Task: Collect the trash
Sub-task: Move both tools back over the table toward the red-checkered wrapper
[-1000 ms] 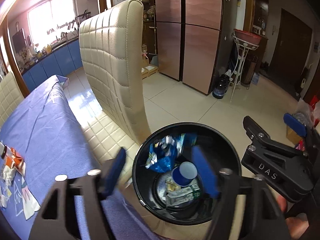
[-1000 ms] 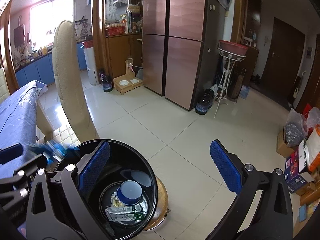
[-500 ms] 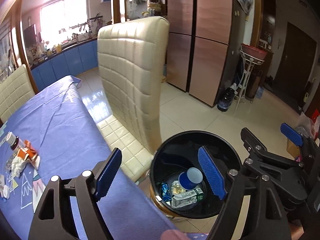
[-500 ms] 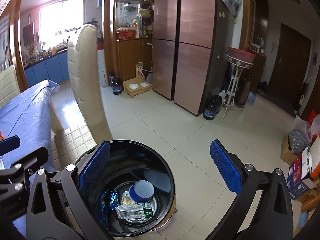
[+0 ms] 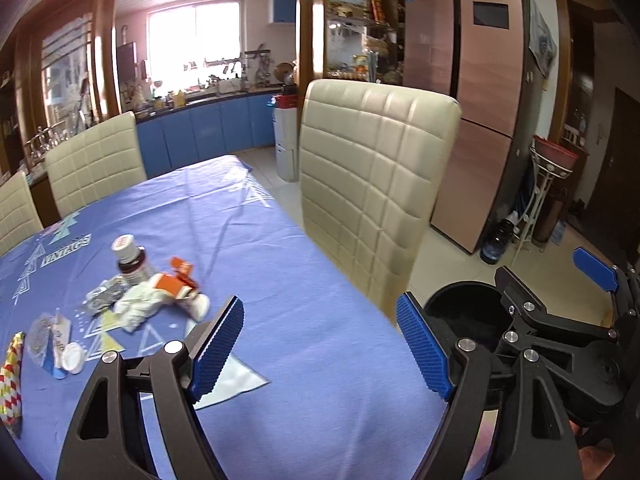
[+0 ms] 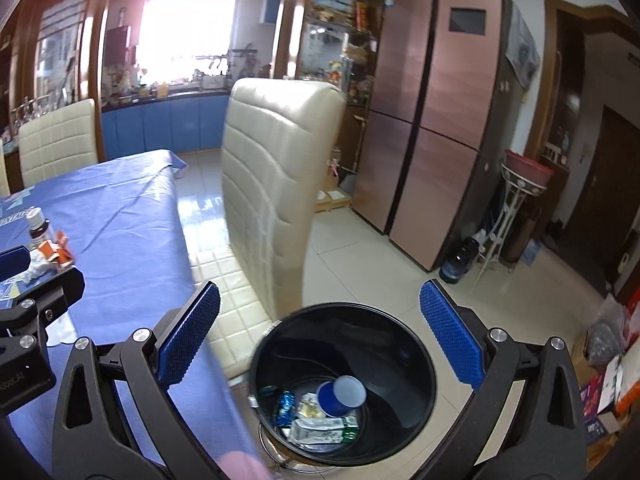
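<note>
- Now the left gripper (image 5: pixel 320 346) sits low in the left wrist view, blue pads spread wide, nothing between them, only blue cloth beneath.
- Over in the right wrist view the right gripper (image 6: pixel 320 334) has its jaws just as far apart and empty, with the black trash bin (image 6: pixel 420 364) framed in the lower middle between them.
- Inside that bin lie a blue paper cup (image 6: pixel 340 395), a blue foil wrapper (image 6: pixel 285 402) and a flattened green-and-white carton (image 6: pixel 324 430).
- Back in the left view, the bin's rim peeks out at lower right, half hidden behind the right gripper's black body.
- Both grippers tilt downward, side by side, the right one's frame filling the lower right corner of the left view.
- Next, the blue tablecloth (image 5: pixel 304 264): its edge runs diagonally from upper middle to lower right, and the stretch under the left jaws is bare.
- Trash waits at middle left: a brown bottle with a white cap (image 5: pixel 130 258), crumpled foil (image 5: pixel 104 294), a crumpled white tissue (image 5: pixel 138 306) and an orange-and-white carton (image 5: pixel 176 284), bunched close together.
- Further left, a white lid (image 5: pixel 72 356) and a red-and-yellow patterned wrapper (image 5: pixel 10 376) at the frame's edge.
- Just beyond the table edge stands a cream quilted chair (image 5: pixel 372 184), close to the bin.
- Open tiled floor (image 6: pixel 380 260) spreads to the right of the chair.
</note>
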